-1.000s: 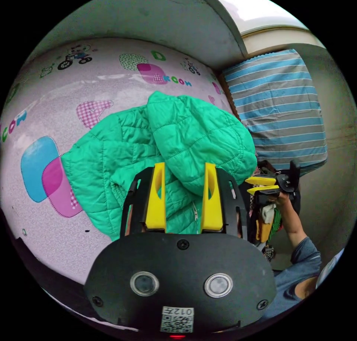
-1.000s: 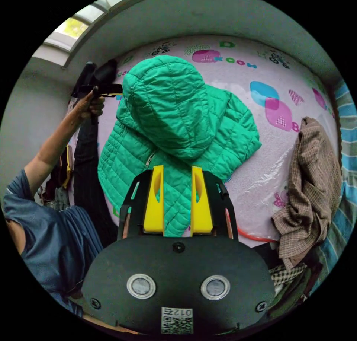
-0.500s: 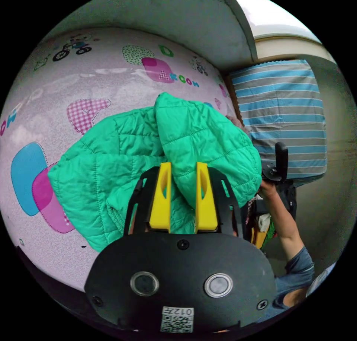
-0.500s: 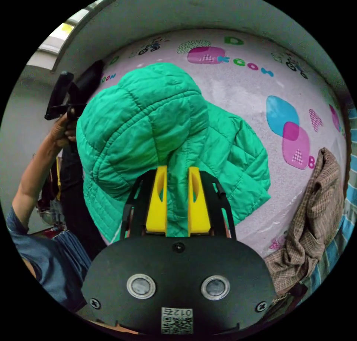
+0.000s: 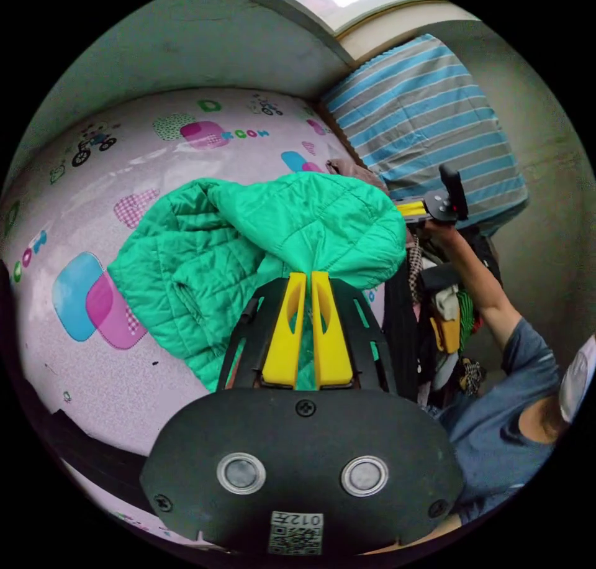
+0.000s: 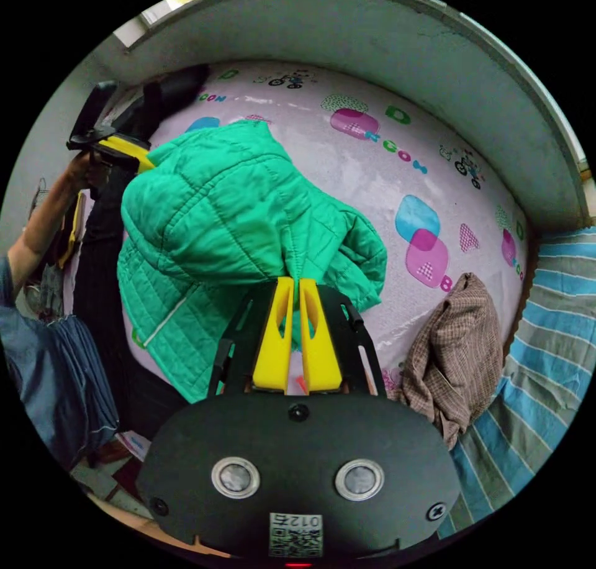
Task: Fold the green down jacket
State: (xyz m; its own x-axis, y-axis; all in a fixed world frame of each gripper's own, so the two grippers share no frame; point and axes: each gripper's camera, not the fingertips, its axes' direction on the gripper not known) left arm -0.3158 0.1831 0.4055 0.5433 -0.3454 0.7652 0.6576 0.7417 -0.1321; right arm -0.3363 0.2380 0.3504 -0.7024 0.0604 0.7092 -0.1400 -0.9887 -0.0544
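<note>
left gripper (image 5: 305,275): clamped on the green down jacket's (image 5: 248,240) hood edge
right gripper (image 6: 294,281): pinching the same hood, other side
jacket: bunched on the pink tabletop (image 5: 93,370), just ahead of both grippers

We see our right gripper (image 6: 295,281) pinching a bunched fold of the green down jacket (image 6: 230,202) between nearly closed yellow jaws, its hood raised off the pink patterned mat (image 6: 372,159). Our left gripper (image 6: 139,156) meets the hood's far edge. A brown checked shirt (image 6: 456,345) lies crumpled beside striped bedding (image 6: 534,370).
</note>
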